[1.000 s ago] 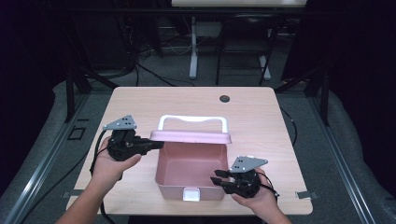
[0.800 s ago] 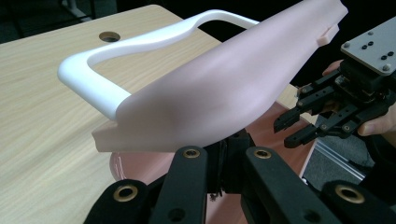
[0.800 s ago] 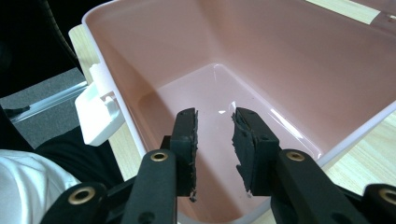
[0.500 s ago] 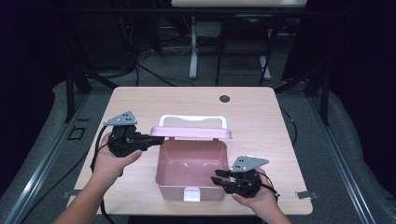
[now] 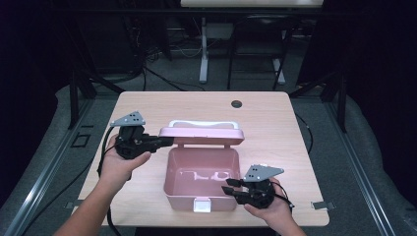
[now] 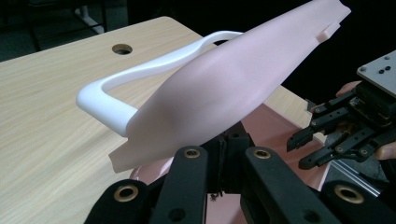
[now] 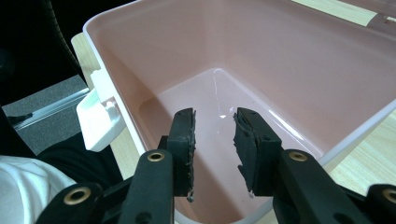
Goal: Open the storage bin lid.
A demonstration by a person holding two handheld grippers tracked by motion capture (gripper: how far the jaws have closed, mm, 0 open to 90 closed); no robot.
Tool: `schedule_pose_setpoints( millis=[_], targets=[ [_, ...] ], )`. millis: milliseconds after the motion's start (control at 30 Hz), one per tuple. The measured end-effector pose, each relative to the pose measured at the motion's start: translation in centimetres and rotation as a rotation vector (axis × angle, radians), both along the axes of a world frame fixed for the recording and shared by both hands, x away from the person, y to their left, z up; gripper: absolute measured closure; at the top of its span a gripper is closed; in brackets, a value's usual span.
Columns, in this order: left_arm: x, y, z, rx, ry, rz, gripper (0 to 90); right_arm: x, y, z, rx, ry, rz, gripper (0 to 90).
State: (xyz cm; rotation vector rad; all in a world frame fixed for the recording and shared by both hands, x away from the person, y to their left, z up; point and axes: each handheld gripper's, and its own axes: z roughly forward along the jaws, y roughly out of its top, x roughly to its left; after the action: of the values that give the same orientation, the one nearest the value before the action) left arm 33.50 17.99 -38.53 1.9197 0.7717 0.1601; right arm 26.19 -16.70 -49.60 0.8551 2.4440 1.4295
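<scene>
The counter [image 5: 275, 123] is a light wood-grain top with rounded corners. A round cable hole [image 5: 237, 104] sits near its far edge, about midway across. A pink box [image 5: 201, 177] stands on the counter, near the front edge and roughly centred, its lid [image 5: 201, 133] raised at the back and a white latch [image 5: 201, 204] at its front wall.

Item, as I see it from my remote station: pink plastic box [image 7: 280, 60], lid out of frame, interior bare and glossy with a light streak on the floor. White latch [image 7: 99, 120] hangs on the outside of the near wall, at left. My right gripper [image 7: 215, 140] sits over the rim, jaws parted with a clear gap, nothing between the pads [image 7: 184, 140] (worn at the edges). Wooden tabletop [image 7: 369, 158] shows at right; grey floor [image 7: 46, 100] at left.
</scene>
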Motion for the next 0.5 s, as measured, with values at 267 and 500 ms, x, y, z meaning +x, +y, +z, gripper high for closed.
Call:
schedule_pose_setpoints(
  millis=[267, 500],
  targets=[
    [0.6, 0.0, -0.1, -0.019, -0.005, 0.024, 89.9, 0.0, 0.0, 0.0, 0.009, 0.009, -0.004, 67.3],
    [1.2, 0.5, -0.3, -0.026, -0.001, 0.050, 89.9, 0.0, -0.1, 0.0, 0.019, 0.010, -0.002, 66.3]
  ],
)
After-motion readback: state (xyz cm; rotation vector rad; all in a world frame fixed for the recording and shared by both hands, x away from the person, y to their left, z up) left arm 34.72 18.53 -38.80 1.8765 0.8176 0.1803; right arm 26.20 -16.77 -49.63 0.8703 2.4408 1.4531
